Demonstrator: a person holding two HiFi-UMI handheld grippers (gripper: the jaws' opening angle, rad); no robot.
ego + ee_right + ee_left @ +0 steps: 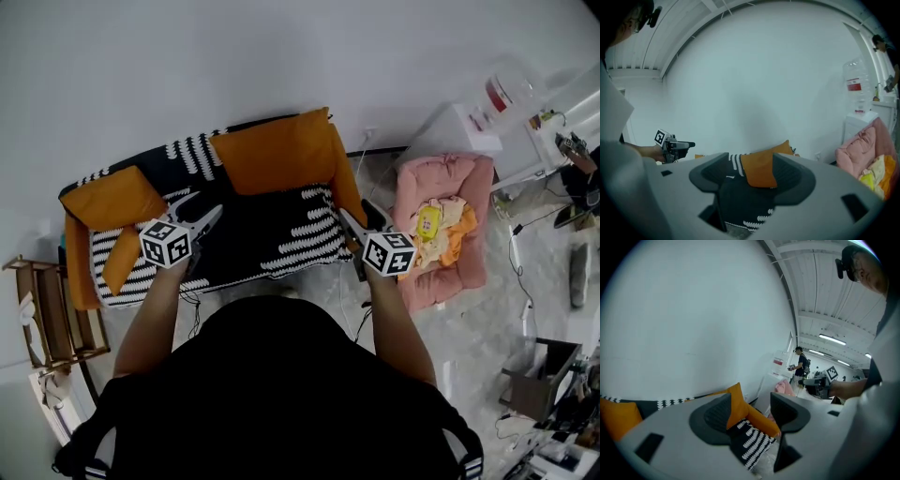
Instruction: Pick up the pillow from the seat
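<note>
Head view only: wooden shelf [44, 314] left of striped seat [272, 232]

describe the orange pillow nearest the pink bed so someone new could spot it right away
Find the black-and-white sofa against the white wall. At its end beside the pink bed, the pillow stands propped up at the back of the seat. It is the biggest plain orange one; the other orange pillow sits at the opposite end.
</note>
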